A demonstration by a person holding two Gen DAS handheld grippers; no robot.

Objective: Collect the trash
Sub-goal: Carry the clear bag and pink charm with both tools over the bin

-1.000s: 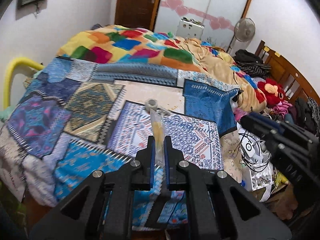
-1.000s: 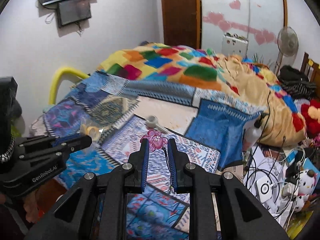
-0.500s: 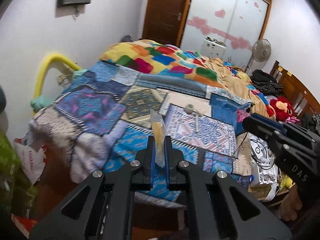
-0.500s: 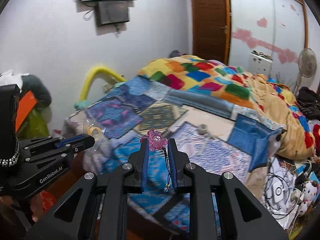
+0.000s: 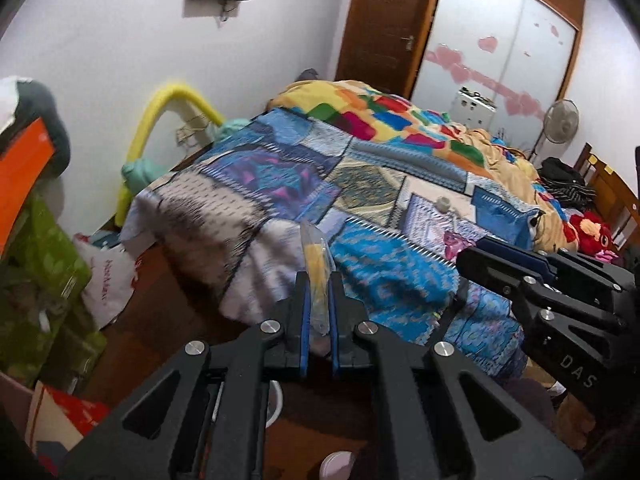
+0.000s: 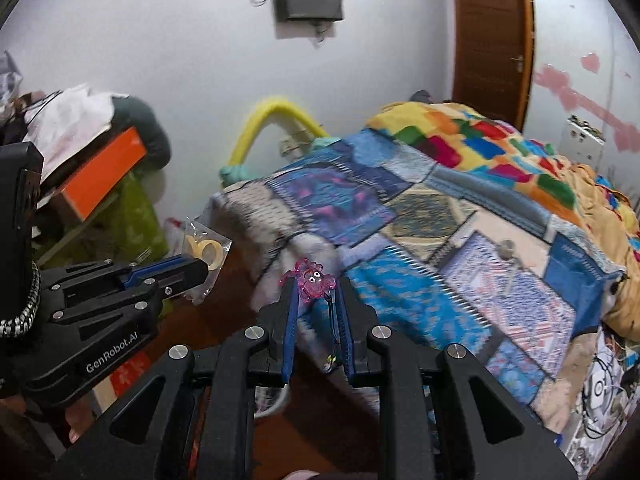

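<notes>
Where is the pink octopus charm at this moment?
The pink octopus charm sits clamped in the right gripper, centre of the right wrist view, before the patchwork bedspread.

Right tool pinches a pink, perhaps plastic, charm.

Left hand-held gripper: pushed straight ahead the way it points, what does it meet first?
Probably the near edge of the patchwork bedspread, dead ahead of the left hand-held gripper, which is shut on a clear packet. Depth is unclear.
</notes>
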